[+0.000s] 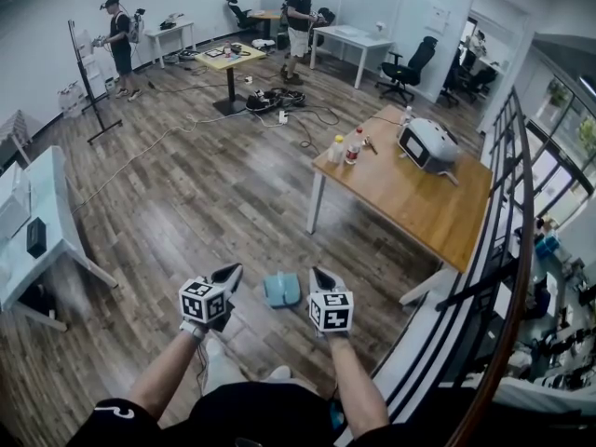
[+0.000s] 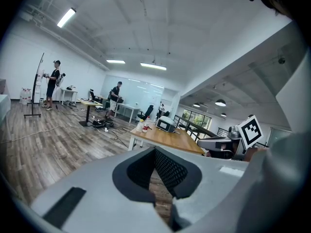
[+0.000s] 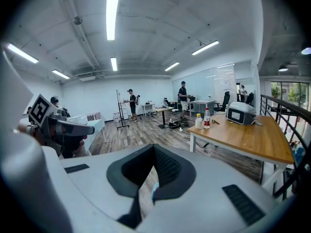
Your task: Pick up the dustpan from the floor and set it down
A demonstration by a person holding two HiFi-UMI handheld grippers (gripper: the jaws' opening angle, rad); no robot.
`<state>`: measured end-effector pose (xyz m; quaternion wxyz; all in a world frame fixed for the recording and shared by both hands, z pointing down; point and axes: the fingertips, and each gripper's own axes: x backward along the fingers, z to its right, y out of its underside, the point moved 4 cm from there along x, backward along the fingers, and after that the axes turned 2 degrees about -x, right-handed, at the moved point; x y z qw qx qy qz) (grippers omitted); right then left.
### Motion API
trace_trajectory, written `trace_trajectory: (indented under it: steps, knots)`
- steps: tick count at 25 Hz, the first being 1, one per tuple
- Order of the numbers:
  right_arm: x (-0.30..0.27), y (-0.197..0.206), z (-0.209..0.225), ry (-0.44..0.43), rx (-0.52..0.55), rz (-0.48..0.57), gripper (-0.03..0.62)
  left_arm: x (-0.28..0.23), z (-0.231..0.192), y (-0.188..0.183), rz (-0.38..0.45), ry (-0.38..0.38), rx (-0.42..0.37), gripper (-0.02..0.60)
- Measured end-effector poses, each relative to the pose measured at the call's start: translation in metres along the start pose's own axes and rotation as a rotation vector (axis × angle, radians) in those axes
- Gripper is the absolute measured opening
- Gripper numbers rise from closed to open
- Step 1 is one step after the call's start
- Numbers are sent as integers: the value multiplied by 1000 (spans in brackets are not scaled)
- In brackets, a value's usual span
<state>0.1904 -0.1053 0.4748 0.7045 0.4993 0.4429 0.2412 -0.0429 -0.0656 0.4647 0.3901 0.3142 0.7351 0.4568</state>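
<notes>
A small teal dustpan (image 1: 281,290) lies on the wood floor just ahead of the person's legs. It sits between my two grippers, and neither one touches it. My left gripper (image 1: 230,272) hovers to its left, jaws together with nothing held. To the dustpan's right, my right gripper (image 1: 318,275) is likewise shut and empty. In the left gripper view the pads (image 2: 167,171) meet and only floor shows through the notch. In the right gripper view a sliver of the teal dustpan (image 3: 153,191) shows below the closed pads (image 3: 167,169).
A wooden table (image 1: 419,203) with bottles (image 1: 345,147) and a white device (image 1: 427,143) stands ahead on the right. A black railing (image 1: 498,250) runs along the right side. A pale desk (image 1: 42,240) is at left. Cables (image 1: 279,110), a stand and two people are far back.
</notes>
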Motion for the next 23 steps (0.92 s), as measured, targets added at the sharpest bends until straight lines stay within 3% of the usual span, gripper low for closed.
trace_trajectory:
  steps: [23]
  knots:
    - [7, 4, -5, -3, 13, 10, -5, 11, -4, 7, 12, -3, 21, -3]
